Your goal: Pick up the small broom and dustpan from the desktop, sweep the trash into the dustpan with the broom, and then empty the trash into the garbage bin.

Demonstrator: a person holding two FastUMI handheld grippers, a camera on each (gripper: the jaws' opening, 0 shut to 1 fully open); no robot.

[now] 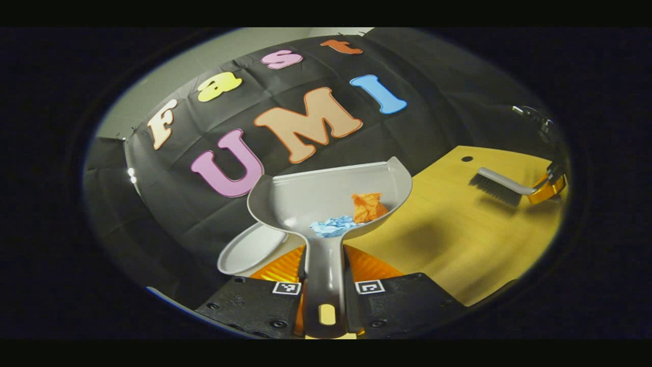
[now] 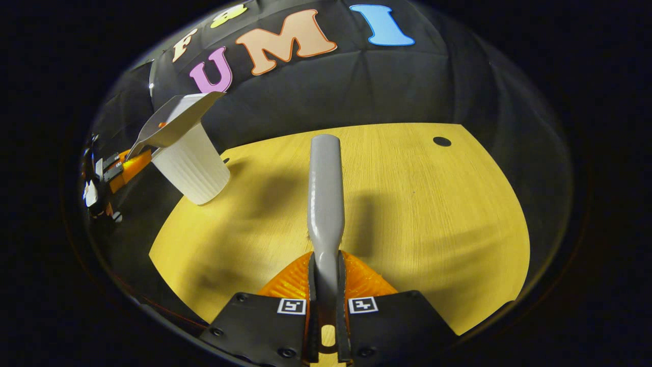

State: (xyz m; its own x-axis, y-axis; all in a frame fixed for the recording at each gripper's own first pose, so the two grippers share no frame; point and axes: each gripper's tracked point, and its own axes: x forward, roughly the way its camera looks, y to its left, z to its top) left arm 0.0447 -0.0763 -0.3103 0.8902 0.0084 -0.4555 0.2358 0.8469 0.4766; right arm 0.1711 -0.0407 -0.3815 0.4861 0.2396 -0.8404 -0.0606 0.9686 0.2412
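The yellow wooden counter is swept bare, and the white garbage bin stands at its far left edge. The left tongs are clenched on the dustpan handle, the pan with orange and blue scraps raised over the bin. The right tongs grasp the broom; emptying looks to be in hand, and next the pan needs tipping forward.

We see a yellow wood-grain desktop with a rounded far edge, a small dark round hole near its far corner, a white ribbed plastic garbage bin standing at its left edge
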